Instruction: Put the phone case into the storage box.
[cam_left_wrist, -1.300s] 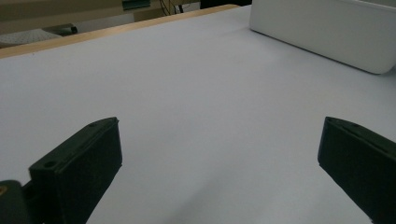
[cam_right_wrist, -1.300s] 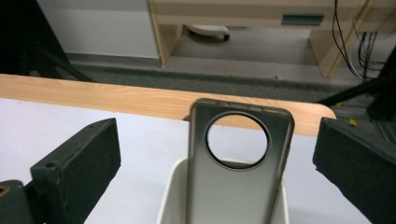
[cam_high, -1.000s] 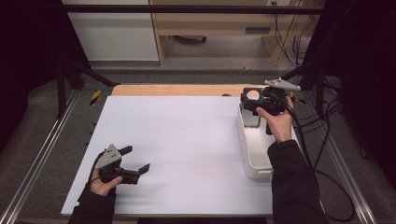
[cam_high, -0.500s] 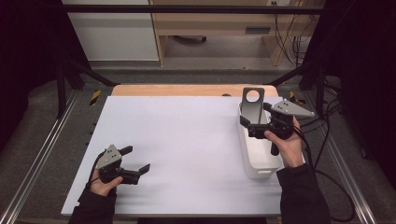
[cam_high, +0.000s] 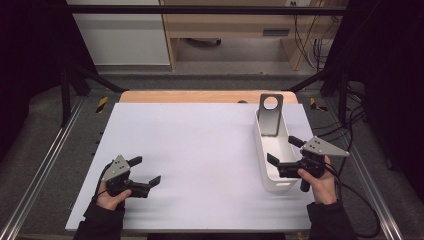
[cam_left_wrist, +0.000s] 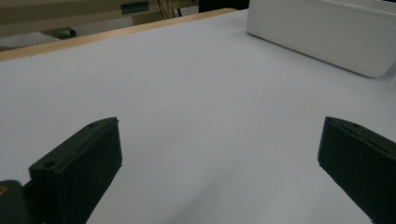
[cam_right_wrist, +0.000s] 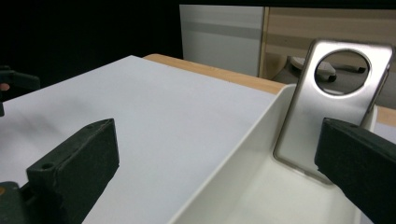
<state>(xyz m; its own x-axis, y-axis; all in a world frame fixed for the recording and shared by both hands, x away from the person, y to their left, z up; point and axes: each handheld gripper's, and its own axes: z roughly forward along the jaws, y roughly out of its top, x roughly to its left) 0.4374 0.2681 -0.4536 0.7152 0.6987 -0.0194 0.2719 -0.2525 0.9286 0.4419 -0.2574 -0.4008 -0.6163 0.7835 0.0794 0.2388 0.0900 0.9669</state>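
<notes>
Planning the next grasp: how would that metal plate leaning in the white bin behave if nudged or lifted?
The metal plate looks rigid and smooth, so probably slippery between pads. It stands tilted against the far wall of the white bin, so a nudge would likely topple or slide it. Its round hole suggests modest weight.

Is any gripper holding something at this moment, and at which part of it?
Nothing is held. The right gripper is open beside the white bin, apart from the metal plate leaning inside it. The left gripper is open over the table.
</notes>
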